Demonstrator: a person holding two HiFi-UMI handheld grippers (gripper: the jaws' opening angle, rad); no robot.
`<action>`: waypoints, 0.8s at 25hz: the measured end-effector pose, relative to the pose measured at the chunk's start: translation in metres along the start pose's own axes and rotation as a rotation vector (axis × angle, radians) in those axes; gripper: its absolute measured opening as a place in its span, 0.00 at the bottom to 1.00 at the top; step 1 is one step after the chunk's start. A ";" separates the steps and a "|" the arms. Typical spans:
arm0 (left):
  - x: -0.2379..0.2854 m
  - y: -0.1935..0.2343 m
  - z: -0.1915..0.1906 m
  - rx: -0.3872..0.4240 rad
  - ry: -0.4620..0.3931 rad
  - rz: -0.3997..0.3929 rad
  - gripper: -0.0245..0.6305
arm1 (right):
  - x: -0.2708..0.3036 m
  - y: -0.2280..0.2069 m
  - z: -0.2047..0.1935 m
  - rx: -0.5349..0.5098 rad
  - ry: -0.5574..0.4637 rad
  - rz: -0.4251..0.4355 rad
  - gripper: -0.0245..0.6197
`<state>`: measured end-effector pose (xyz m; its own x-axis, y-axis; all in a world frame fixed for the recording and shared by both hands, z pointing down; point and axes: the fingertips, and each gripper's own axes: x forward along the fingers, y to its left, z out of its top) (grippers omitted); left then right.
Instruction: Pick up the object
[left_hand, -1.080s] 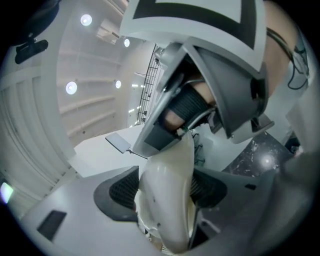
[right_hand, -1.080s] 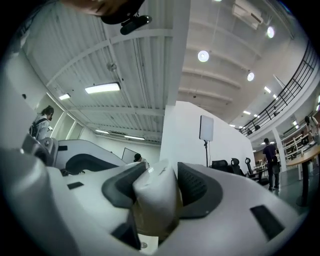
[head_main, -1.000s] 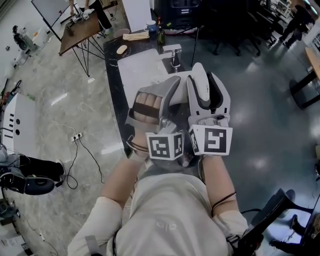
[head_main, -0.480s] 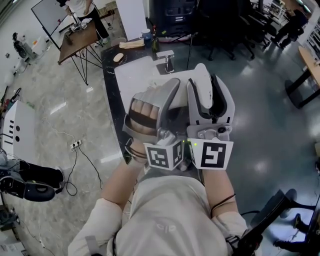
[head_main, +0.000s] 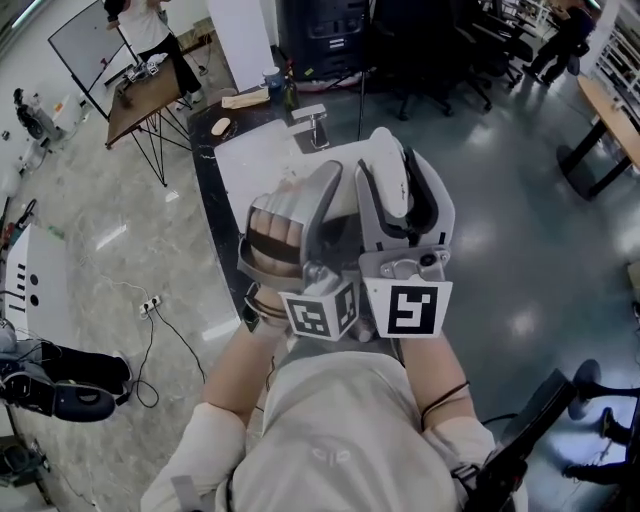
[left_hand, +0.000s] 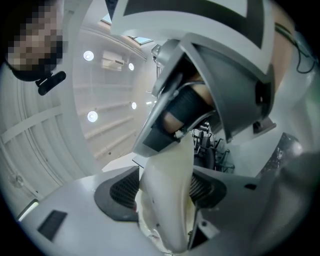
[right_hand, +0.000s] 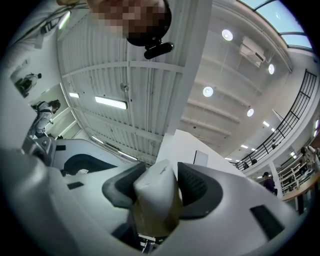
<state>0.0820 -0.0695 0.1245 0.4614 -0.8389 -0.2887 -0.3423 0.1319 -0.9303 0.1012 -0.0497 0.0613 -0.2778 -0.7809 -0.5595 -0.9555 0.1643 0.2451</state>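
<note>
Grippers (left_hand: 163, 190) (right_hand: 159, 188), two; one pale object (left_hand: 167, 220) (right_hand: 152, 200) in each.

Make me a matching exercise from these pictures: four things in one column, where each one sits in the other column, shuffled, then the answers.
Things:
1 faucet
2 wooden table
3 power strip
4 white object

Places:
A on the marble floor, at left
B between the jaws of the right gripper
C on the counter ahead of the grippers
D upper left, on thin black legs

Pairs: 1-C, 2-D, 3-A, 4-B
</note>
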 end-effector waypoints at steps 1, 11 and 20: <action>0.000 -0.002 0.001 -0.001 -0.002 -0.005 0.47 | -0.001 -0.001 -0.001 0.001 0.001 -0.003 0.37; 0.005 -0.017 0.009 -0.018 -0.015 -0.039 0.47 | -0.009 -0.011 -0.012 -0.008 0.040 -0.032 0.37; 0.012 -0.029 0.017 -0.029 -0.028 -0.067 0.47 | -0.013 -0.024 -0.021 -0.004 0.058 -0.048 0.37</action>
<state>0.1117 -0.0745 0.1445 0.5064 -0.8303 -0.2327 -0.3334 0.0603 -0.9408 0.1301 -0.0565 0.0792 -0.2257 -0.8215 -0.5236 -0.9670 0.1238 0.2226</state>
